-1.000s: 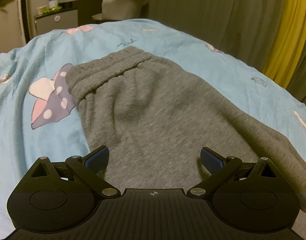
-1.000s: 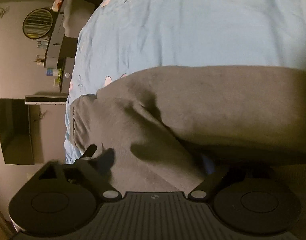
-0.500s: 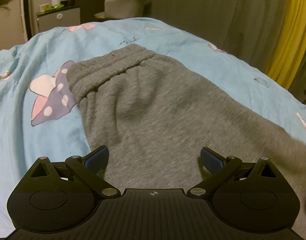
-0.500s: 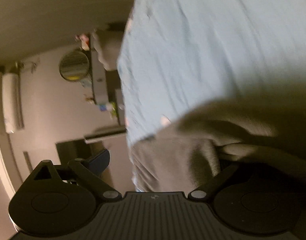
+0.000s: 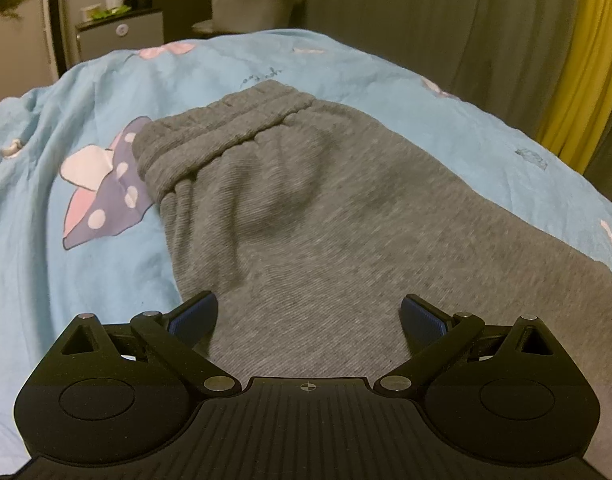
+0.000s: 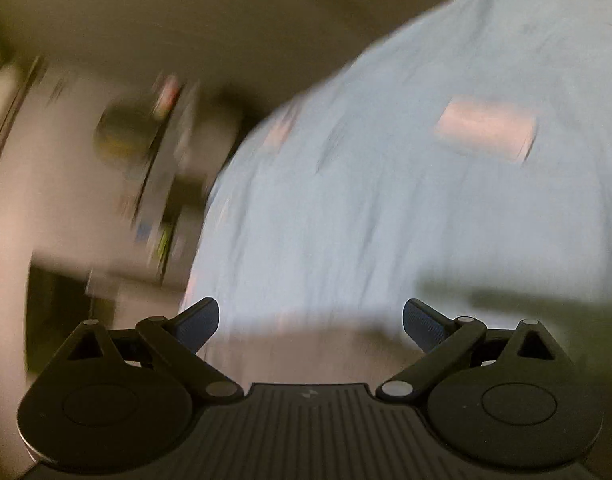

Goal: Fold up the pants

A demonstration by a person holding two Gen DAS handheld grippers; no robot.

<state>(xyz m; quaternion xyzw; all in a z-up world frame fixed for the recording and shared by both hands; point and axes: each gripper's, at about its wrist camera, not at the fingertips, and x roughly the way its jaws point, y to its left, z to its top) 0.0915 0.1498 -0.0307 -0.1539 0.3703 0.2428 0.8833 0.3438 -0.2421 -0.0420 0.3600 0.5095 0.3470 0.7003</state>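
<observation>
Grey pants [image 5: 326, 216] lie beneath the spread left tongs [image 5: 309, 314].

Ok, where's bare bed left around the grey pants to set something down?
Bare blue sheet lies left of the pants, and a strip runs between the waistband and the chair. The middle is covered. The left tongs hang open over the pants.

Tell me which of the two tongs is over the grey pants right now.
The left tongs, open, with grey sweatpants filling the space between the fingers. The right tongs, also open, face mostly blurred blue bedsheet.
</observation>
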